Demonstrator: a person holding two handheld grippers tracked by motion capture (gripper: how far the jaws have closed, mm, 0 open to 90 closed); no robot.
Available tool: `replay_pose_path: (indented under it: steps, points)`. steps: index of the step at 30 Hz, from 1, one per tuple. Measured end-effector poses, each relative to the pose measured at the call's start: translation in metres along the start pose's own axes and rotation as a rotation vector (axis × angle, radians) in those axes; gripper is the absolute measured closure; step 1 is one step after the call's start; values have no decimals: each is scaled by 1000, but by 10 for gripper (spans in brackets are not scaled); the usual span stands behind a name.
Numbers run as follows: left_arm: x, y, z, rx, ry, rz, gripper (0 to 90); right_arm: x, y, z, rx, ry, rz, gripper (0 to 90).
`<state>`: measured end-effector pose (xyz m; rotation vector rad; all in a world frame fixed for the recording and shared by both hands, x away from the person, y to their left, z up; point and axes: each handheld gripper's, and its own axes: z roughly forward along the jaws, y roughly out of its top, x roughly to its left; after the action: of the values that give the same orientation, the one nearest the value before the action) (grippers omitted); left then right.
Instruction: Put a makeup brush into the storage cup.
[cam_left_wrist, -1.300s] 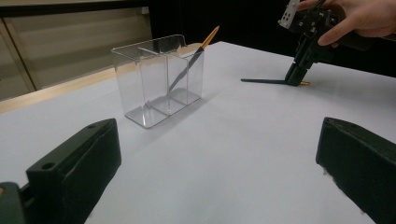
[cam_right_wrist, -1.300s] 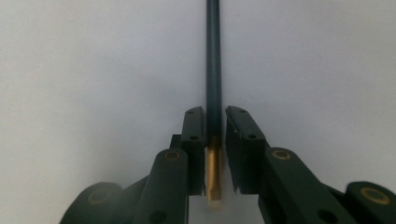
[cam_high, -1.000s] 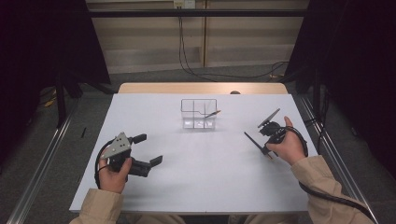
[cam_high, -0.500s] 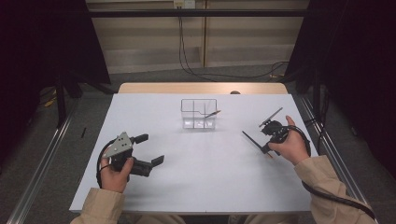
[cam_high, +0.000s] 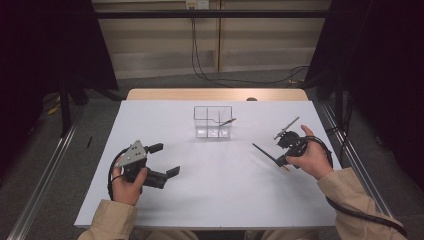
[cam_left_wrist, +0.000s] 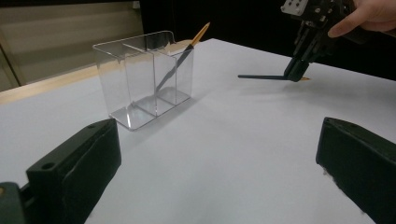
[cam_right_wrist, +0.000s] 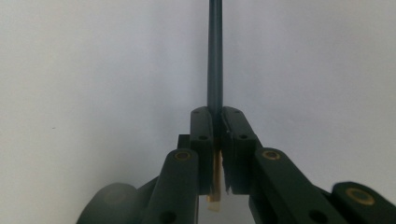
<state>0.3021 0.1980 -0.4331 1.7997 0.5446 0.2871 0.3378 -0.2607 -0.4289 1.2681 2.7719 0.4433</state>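
Note:
A clear plastic divided holder (cam_high: 212, 122) (cam_left_wrist: 140, 79) stands at the table's far middle, with an orange-tipped pencil (cam_high: 227, 121) (cam_left_wrist: 180, 65) leaning in its right compartment. My right gripper (cam_high: 280, 159) (cam_right_wrist: 218, 116), at the right of the table, is shut on a dark pencil (cam_high: 265, 152) (cam_right_wrist: 215, 56). That pencil points left, low over the table, and its orange end shows behind the pads. In the left gripper view the right gripper (cam_left_wrist: 299, 70) holds the dark pencil (cam_left_wrist: 264, 77) level. My left gripper (cam_high: 165, 160) (cam_left_wrist: 217, 140) rests at the near left, open and holding nothing.
The white table top (cam_high: 225, 190) ends on a wooden strip at the back. Metal rails (cam_high: 40, 180) run along the floor on both sides. Cables lie on the floor behind the table. A black cable trails from the right sleeve.
The right hand has edged a little left and nearer with the dark pencil. The left hand has kept still.

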Motion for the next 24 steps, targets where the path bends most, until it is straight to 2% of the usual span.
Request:
replay_pose_path:
  steps: [18, 21, 24]
  points:
    - [-3, 5, 14, 18, -38, 4, 0, 25, 7, -3, -14, 61, -137, 834]
    - [-2, 5, 15, -2, -47, -26, 0, 30, 9, -2, -13, 63, -170, 834]
    - [-2, 5, 16, 2, -48, -25, 0, 35, 11, -2, -14, 75, -200, 834]
